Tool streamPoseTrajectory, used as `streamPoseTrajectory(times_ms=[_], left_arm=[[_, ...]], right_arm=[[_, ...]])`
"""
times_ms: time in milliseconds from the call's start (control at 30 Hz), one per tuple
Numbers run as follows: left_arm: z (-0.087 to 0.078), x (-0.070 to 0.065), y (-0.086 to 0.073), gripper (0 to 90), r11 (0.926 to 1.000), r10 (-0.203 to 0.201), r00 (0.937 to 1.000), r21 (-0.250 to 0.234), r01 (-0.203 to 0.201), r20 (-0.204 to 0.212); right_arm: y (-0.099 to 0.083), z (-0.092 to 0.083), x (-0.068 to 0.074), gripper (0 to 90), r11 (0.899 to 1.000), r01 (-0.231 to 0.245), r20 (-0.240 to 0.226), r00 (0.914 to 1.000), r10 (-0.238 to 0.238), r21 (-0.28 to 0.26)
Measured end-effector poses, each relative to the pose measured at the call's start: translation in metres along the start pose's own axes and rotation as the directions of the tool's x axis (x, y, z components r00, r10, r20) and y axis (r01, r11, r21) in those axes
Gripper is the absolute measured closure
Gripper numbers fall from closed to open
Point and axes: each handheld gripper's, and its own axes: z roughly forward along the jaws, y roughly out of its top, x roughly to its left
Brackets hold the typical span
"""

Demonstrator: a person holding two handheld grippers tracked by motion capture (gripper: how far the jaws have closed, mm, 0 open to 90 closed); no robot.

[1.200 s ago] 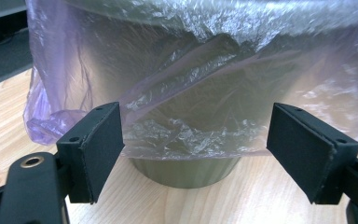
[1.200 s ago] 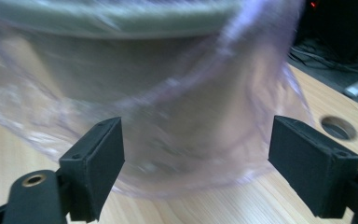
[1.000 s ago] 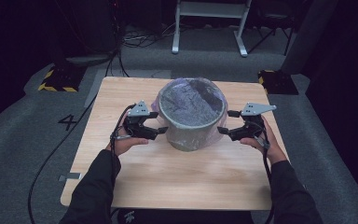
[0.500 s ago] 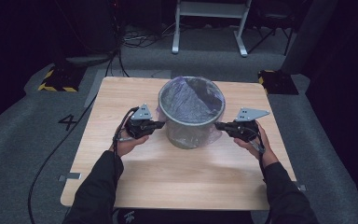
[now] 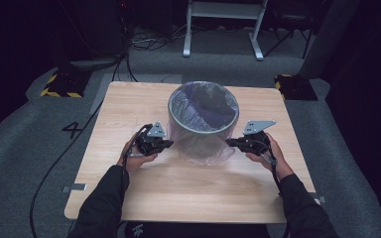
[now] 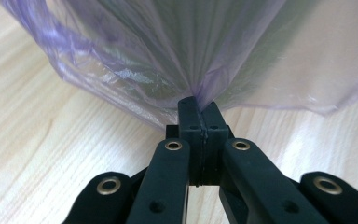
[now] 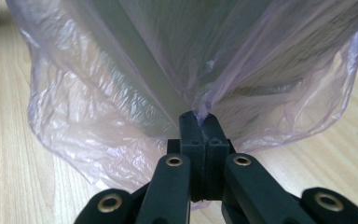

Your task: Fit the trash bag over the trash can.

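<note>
A grey round bin (image 5: 203, 119) stands at the middle of the wooden table (image 5: 129, 109), lined with a thin purple plastic bag (image 5: 203, 151) whose loose edge hangs down over the bin's outside to the tabletop. My left gripper (image 5: 167, 144) is at the bin's left side, low down, shut on the plastic bag's edge (image 6: 200, 91). At the bin's right side my right gripper (image 5: 230, 142) is shut on the bag's edge (image 7: 205, 105) as well. Both sets of jaws are pressed together with the film pinched between them.
A black cable (image 5: 59, 168) trails off the table's left side to the grey carpet. A white metal frame (image 5: 223, 25) stands on the floor beyond the table. Yellow-and-black striped blocks (image 5: 59, 87) sit at the far left and far right on the floor.
Both grippers have moved down along the bin's sides, drawing the bag's edge lower over the outside. The bag's skirt now reaches the tabletop.
</note>
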Motion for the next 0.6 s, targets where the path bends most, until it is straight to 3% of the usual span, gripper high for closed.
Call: streamPoseTrajectory(times_ms=[167, 267, 500, 600], left_arm=[[0.010, 0.004, -0.004, 89.9, 0.9979, -0.013, 0.9999, 0.063, 0.013, 0.003], [0.013, 0.004, -0.006, 89.9, 0.9962, -0.019, 0.9998, 0.085, 0.018, 0.001], [0.017, 0.006, -0.012, 89.7, 0.9957, -0.032, 0.9992, 0.086, 0.034, -0.023], [0.015, 0.007, -0.014, 77.4, 0.9960, -0.062, 0.9967, 0.061, 0.065, -0.053]], right_arm=[[-0.001, 0.010, 0.001, 90.0, 0.998, 0.001, -0.004, 1.0000, 0.000, 0.062], [-0.005, 0.016, -0.002, 90.0, 0.996, -0.024, -0.006, 0.9997, 0.024, 0.092], [-0.012, 0.022, -0.007, 90.0, 0.992, -0.038, 0.007, 0.9993, 0.037, 0.116], [-0.015, 0.024, -0.008, 90.0, 0.993, -0.044, 0.012, 0.9990, 0.043, 0.110]])
